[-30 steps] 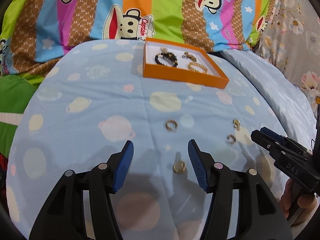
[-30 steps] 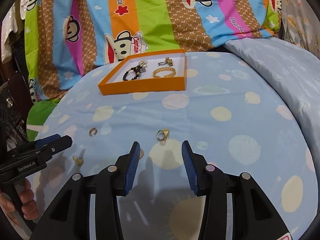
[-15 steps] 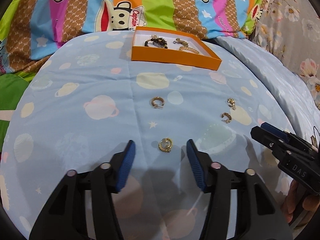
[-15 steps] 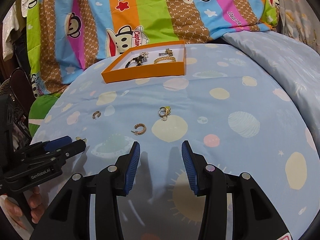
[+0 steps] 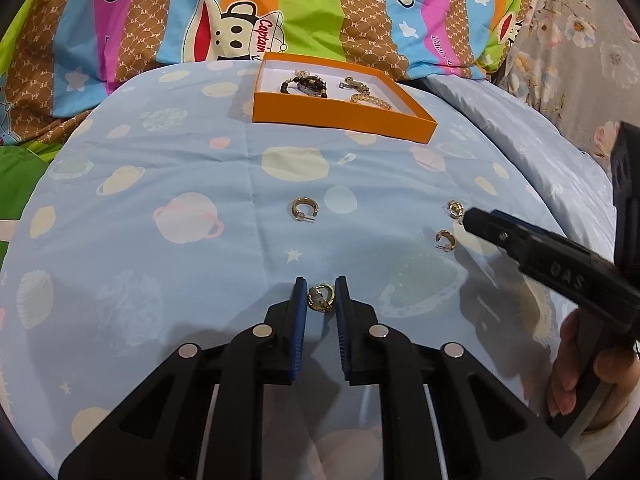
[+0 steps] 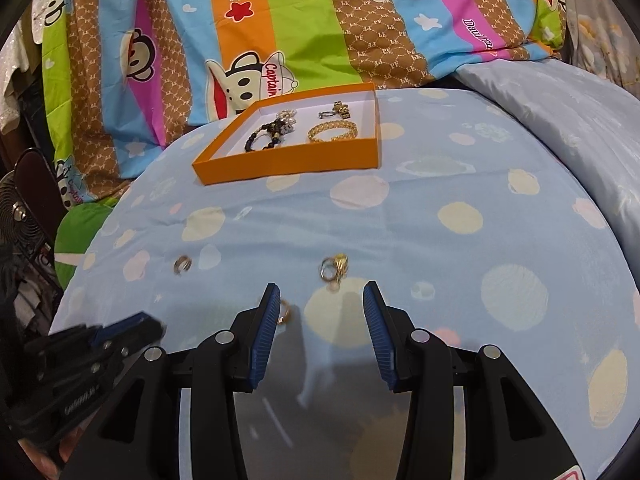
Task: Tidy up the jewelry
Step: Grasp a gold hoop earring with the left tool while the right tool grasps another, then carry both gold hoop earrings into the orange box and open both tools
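Note:
My left gripper has closed on a small gold hoop earring lying on the blue planet-print sheet. Another gold hoop lies ahead of it, and two more pieces lie to the right by the right gripper's tip. My right gripper is open over the sheet; a gold ring cluster lies just ahead of it and a hoop sits by its left finger. The orange tray at the back holds a dark bead bracelet and a gold chain bracelet.
A bright striped cartoon-monkey quilt is bunched behind the tray. A pale blue duvet rises on the right. A small hoop lies at the left in the right wrist view. A dark fan stands off the bed's left edge.
My left gripper moved forward and its jaws closed around the near gold hoop. My right gripper moved forward toward the ring cluster and stayed open.

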Tool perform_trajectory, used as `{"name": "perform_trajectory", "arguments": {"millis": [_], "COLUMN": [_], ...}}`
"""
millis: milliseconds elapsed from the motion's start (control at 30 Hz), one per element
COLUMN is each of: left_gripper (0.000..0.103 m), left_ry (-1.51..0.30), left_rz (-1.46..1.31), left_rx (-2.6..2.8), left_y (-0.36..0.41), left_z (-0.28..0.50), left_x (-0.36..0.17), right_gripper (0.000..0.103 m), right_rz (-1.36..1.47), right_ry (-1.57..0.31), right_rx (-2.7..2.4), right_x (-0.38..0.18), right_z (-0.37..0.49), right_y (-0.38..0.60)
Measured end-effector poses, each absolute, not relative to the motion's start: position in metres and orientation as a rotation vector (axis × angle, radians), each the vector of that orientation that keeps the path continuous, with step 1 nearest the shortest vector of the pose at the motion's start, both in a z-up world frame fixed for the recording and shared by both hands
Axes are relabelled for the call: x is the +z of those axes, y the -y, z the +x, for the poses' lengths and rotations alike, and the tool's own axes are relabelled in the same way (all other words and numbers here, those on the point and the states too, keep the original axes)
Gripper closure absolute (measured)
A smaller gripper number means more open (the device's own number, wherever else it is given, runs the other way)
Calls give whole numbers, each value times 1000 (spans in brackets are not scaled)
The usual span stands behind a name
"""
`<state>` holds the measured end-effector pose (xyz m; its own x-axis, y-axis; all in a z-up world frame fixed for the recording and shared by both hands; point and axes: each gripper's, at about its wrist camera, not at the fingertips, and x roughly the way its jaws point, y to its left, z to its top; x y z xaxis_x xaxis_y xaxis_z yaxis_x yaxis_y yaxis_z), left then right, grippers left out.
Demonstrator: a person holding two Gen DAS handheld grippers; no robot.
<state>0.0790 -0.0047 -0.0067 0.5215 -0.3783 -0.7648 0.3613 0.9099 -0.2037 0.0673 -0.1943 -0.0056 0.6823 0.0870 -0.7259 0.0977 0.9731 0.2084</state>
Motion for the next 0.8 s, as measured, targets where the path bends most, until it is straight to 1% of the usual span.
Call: {"name": "perform_trajectory", "arguments": {"millis": [67,133,200,267,333,400,800], "left_gripper": [90,90,90,90,90,90,90], "left_ry": [-921,-920,-921,-920,-920,-920,-918], "left_rz": [-21,-20,-22,-22,-20,-17,-9], "left_rx": [-443,-443,-443,-443,-442,-443,-439], "left_y": [4,4,4,4,4,5,6], "left_z": [79,79,79,79,79,79,79], "left_x": [-7,-7,-7,-7,-7,-7,-7], "right_gripper": [62,67,75,80,82,88,88], "right_rz": [238,238,233,229,230,229,239], "right_ry": [-832,-845,-861,-873,-873,-877,-840], "right_rx": [-12,-10,-13,-18,-20,-26,-20], "right_x": [-8,-10,-14,-17,-17,-17,-10], "right_z": [76,82,87,90,90,91,82], "right_y": [195,195,194,193,193,193,195]}}
